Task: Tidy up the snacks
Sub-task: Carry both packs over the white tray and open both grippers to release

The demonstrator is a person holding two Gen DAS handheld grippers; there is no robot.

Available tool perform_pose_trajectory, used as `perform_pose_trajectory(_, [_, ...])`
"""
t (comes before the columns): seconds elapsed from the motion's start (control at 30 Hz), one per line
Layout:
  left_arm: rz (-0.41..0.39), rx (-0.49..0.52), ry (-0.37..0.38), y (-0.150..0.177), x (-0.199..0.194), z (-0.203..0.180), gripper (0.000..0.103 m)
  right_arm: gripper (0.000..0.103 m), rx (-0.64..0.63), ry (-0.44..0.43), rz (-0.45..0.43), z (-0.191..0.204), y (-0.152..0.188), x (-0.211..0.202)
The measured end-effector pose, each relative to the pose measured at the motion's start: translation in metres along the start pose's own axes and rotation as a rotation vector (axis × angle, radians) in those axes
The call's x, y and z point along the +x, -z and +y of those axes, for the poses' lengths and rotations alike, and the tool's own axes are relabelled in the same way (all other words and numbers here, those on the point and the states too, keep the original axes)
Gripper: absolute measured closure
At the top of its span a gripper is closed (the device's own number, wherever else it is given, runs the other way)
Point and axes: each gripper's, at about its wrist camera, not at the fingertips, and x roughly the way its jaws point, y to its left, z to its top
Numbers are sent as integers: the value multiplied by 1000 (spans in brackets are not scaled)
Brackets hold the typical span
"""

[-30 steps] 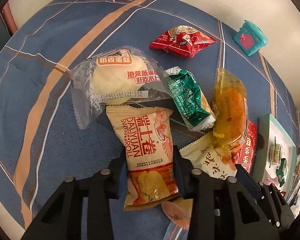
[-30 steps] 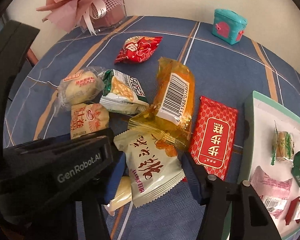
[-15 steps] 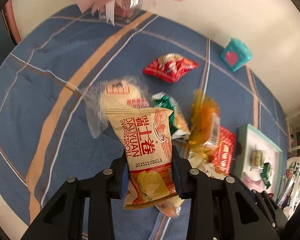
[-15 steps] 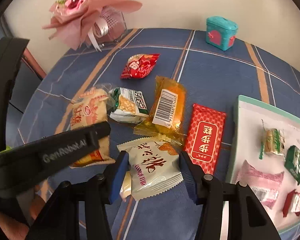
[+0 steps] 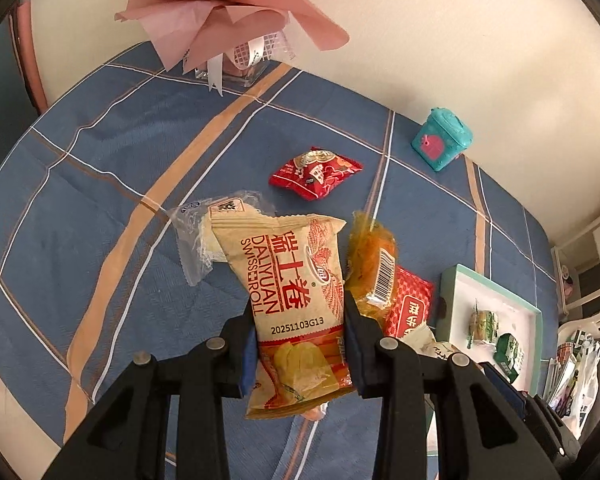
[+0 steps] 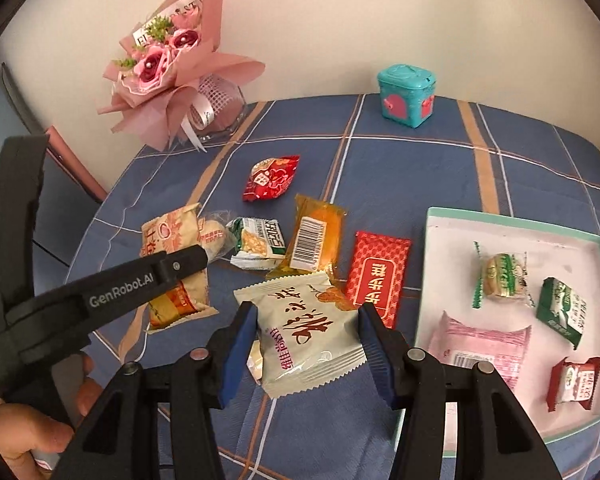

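My left gripper is shut on a tan Swiss roll packet and holds it above the blue tablecloth; the packet also shows in the right wrist view. My right gripper is shut on a cream packet with red lettering, lifted over the cloth. On the cloth lie a clear-wrapped cake, a green packet, an orange packet, a flat red packet and a red puffed packet. A white tray with a teal rim holds several snacks at the right.
A pink bouquet in a glass vase stands at the back left. A small teal box stands at the back by the wall. The person's hand shows at the lower left.
Both grippers have risen with their packets, away from the pile. The Swiss roll and the cream packet have left the cloth, and more of the table and tray shows.
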Motion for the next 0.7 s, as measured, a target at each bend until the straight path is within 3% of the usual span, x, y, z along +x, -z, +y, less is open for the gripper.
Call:
perform_pose_trajectory(0.3, [19, 44, 9, 8, 5, -30, 65, 48, 79, 83, 5, -41, 2, -5])
perform_pose_trajectory(0.7, [39, 239, 46, 34, 11, -114, 65, 48, 325, 243, -41, -160, 17, -38])
